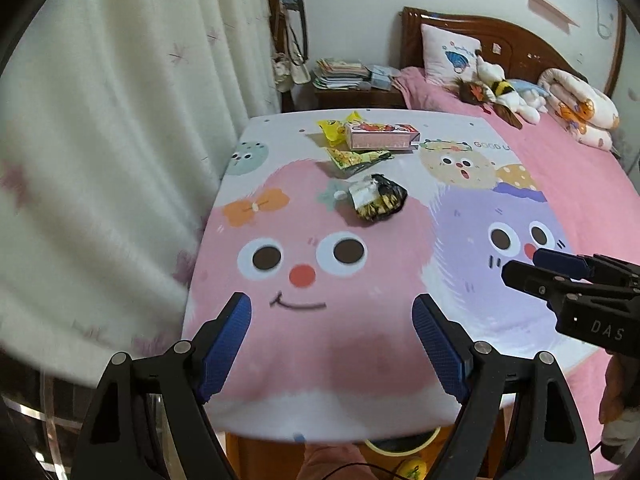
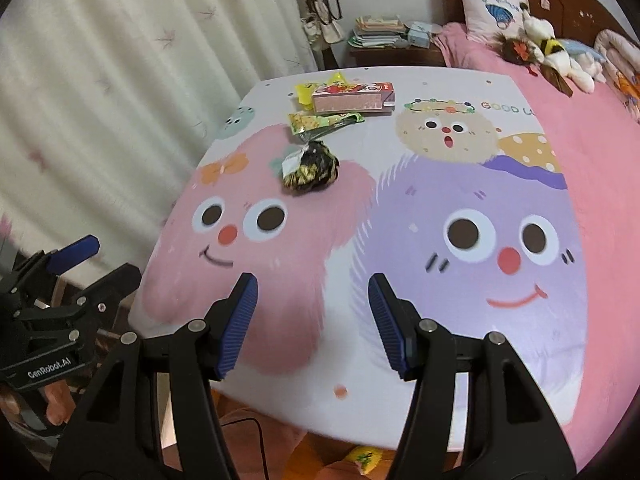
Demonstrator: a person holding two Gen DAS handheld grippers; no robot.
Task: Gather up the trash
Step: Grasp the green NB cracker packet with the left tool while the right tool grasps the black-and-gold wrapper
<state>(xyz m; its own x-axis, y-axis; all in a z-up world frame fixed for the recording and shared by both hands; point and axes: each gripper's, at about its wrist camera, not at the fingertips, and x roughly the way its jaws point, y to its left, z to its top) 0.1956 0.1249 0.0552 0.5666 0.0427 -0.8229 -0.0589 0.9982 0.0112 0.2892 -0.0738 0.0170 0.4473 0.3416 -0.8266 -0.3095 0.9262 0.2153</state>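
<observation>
Both claws hovered over the near edge of the table [image 1: 280,408], nothing gripped. Left claw [image 1: 332,308] was released, blue pads wide apart, empty. Right claw [image 2: 312,288] was released too, gap a bit narrower, also empty. In the left view the right claw came in from the right edge, its tips over the purple cartoon face; in the right view the left claw sat at the lower left, just off the table's left edge.

Trash was all at the far-left part of the table, well apart from both claws:
- crumpled black wrapper [image 1: 378,198] — nearest piece, lying on the top of the pink cartoon face
- green-yellow snack bag [image 1: 356,158] just behind it, flat
- pink carton [image 1: 382,136] behind that, on its side, against the far edge
- yellow wrapper [image 1: 334,130] touching the carton's left end, partly under it

Table cover was a cartoon print, pink and purple faces. Curtain [image 1: 100,160] hung to the left. Bed [image 1: 580,184] with pink sheet, pillow [image 1: 450,56] and plush toys [image 1: 508,92] stood just beside the table on the right. Nightstand [image 1: 352,94] with stacked papers sat behind the table.
</observation>
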